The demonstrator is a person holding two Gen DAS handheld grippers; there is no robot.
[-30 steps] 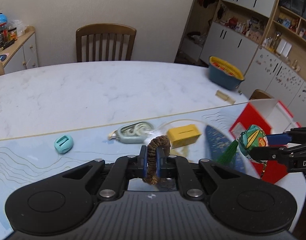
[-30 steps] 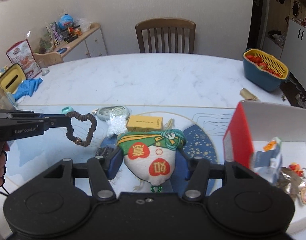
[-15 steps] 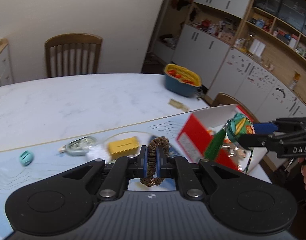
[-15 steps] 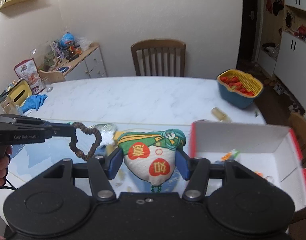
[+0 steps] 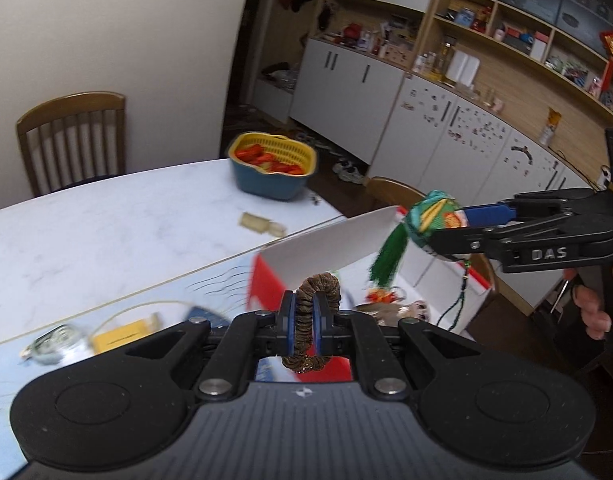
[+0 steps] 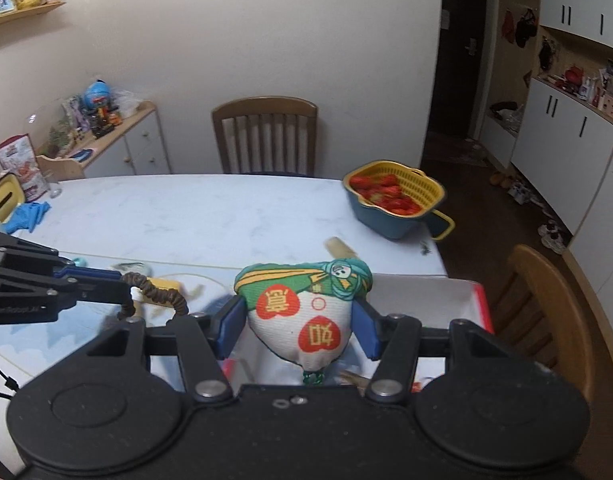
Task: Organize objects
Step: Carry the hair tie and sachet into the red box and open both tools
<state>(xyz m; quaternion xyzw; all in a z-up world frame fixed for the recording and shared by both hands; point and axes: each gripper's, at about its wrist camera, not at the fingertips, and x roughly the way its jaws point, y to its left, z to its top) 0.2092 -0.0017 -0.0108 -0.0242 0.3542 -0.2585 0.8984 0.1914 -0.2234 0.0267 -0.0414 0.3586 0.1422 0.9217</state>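
My left gripper (image 5: 304, 320) is shut on a brown beaded bracelet (image 5: 318, 286), whose loop sticks up above the jaws and hangs below them. My right gripper (image 6: 298, 320) is shut on a heart-shaped fabric sachet (image 6: 302, 312) with green top, red hearts and a green tassel (image 5: 386, 256). Both are held in the air over a red box with white inside (image 5: 330, 248) at the table's right end; small trinkets (image 5: 390, 306) lie in it. In the right wrist view the left gripper (image 6: 124, 294) comes in from the left with the bracelet (image 6: 158, 294).
A blue basket with a yellow strainer of red pieces (image 5: 272, 168) stands on the marble table (image 5: 106, 232). A yellow box (image 5: 120, 334), a clear case (image 5: 54, 346) and a small tan item (image 5: 262, 224) lie on it. Chairs (image 6: 266, 136) stand around; cabinets (image 5: 446, 120) lie to the right.
Both grippers have risen and swung right, from above the blue mat to above the red box, each still holding its object. The right gripper's hand is now visible at the edge.
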